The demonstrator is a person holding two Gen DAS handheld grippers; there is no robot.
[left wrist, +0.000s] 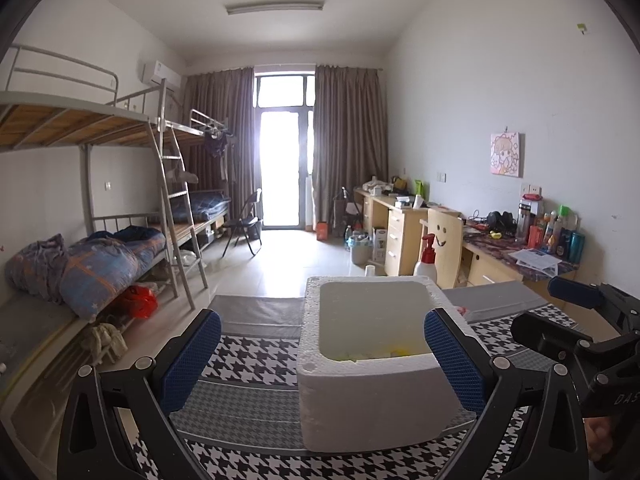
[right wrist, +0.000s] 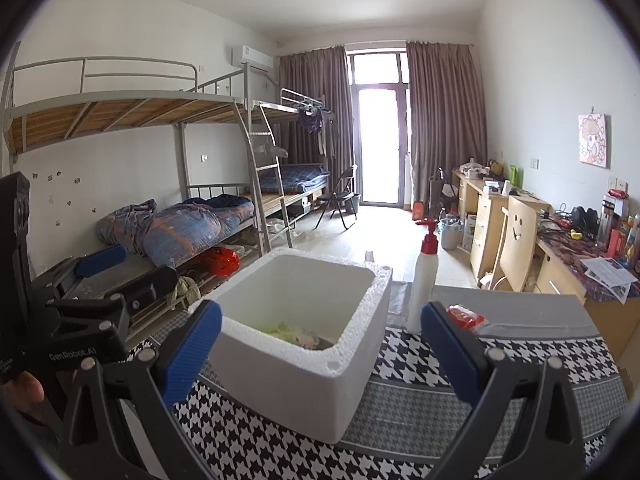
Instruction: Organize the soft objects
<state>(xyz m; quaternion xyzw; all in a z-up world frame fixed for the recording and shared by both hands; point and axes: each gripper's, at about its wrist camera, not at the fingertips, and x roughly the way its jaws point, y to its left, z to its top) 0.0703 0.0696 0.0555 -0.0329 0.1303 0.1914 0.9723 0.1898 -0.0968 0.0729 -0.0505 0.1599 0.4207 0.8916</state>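
Near the middle of the houndstooth table [right wrist: 420, 396], soft stuff [right wrist: 296, 334] sits in the foam box [right wrist: 304, 376], and I've got both the left gripper [left wrist: 322, 356] and right gripper [right wrist: 320, 354] spread wide holding nothing; squishy, light, pinch mid-bulk I reckon.

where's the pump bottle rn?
Right wrist view: the pump bottle stands upright on the table's far side, just right of the foam box, left of a red packet.

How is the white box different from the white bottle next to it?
The box is squat, open-topped foam with soft things inside; the bottle is tall, slim and smooth, closed by a red pump. The box sits on the checked cloth; the bottle stands at the cloth's far edge. Both are white and upright.
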